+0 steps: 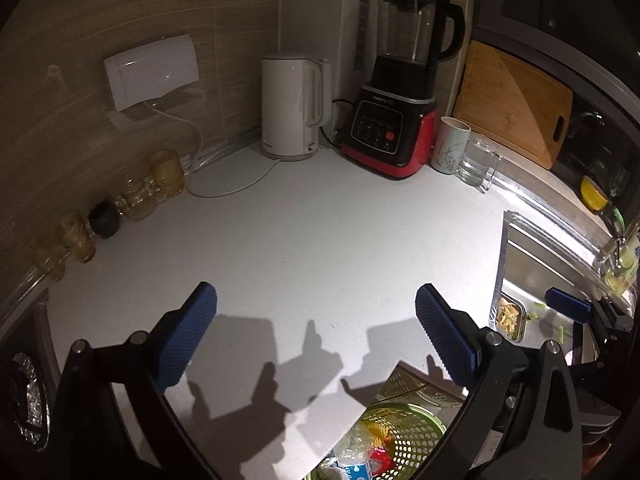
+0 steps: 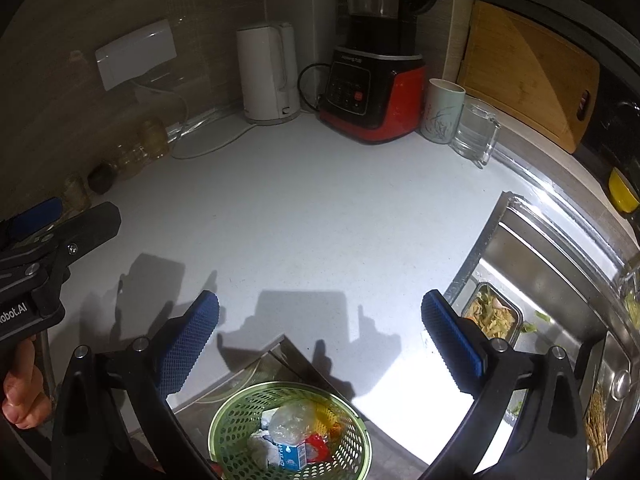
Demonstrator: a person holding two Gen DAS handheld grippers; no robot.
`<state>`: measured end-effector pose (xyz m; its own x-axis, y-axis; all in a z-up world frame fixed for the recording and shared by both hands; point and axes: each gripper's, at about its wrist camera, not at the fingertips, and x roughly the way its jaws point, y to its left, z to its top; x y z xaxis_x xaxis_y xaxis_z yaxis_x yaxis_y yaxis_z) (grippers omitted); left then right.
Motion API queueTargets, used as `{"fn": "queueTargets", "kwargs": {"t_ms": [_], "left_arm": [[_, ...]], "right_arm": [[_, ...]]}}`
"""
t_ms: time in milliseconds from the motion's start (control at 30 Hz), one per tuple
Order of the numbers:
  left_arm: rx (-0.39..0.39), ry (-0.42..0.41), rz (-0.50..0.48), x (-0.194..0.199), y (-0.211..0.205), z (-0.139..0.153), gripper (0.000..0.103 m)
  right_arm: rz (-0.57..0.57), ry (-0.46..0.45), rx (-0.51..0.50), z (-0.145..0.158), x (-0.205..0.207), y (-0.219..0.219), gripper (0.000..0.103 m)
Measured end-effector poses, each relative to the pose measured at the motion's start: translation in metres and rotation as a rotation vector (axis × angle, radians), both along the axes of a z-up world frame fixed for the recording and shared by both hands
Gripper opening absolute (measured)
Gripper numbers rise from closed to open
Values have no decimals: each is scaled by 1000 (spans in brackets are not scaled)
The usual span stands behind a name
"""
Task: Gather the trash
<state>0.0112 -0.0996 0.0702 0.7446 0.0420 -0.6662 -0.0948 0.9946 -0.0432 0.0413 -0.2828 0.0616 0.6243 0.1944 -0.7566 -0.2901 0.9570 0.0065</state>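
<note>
A green perforated bin (image 2: 240,412) stands below the counter's front edge, holding a clear bag (image 2: 290,420), a blue-white carton (image 2: 292,454) and a red wrapper (image 2: 318,446). It also shows in the left wrist view (image 1: 416,436). My left gripper (image 1: 316,320) is open and empty above the white counter (image 1: 300,240). My right gripper (image 2: 320,324) is open and empty above the counter edge, over the bin. The left gripper shows at the left in the right wrist view (image 2: 36,216); the right gripper shows at the right in the left wrist view (image 1: 568,304).
At the back stand a white kettle (image 1: 292,108), a red-black blender (image 1: 396,92), a cup (image 1: 450,144), a glass mug (image 1: 478,164) and a wooden board (image 1: 516,100). Small glasses (image 1: 140,196) line the left wall. A steel sink (image 2: 560,280) at right holds a tray of scraps (image 2: 494,318).
</note>
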Motion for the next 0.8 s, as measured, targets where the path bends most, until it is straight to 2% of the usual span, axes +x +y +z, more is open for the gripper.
{"fn": "queueTargets", "kwargs": {"t_ms": [367, 800], "left_arm": [[35, -130, 213, -31, -11, 52, 95], [79, -205, 314, -50, -34, 95, 95]], "right_arm": [[140, -115, 31, 49, 6, -9, 100], [187, -216, 85, 95, -2, -33, 101]]}}
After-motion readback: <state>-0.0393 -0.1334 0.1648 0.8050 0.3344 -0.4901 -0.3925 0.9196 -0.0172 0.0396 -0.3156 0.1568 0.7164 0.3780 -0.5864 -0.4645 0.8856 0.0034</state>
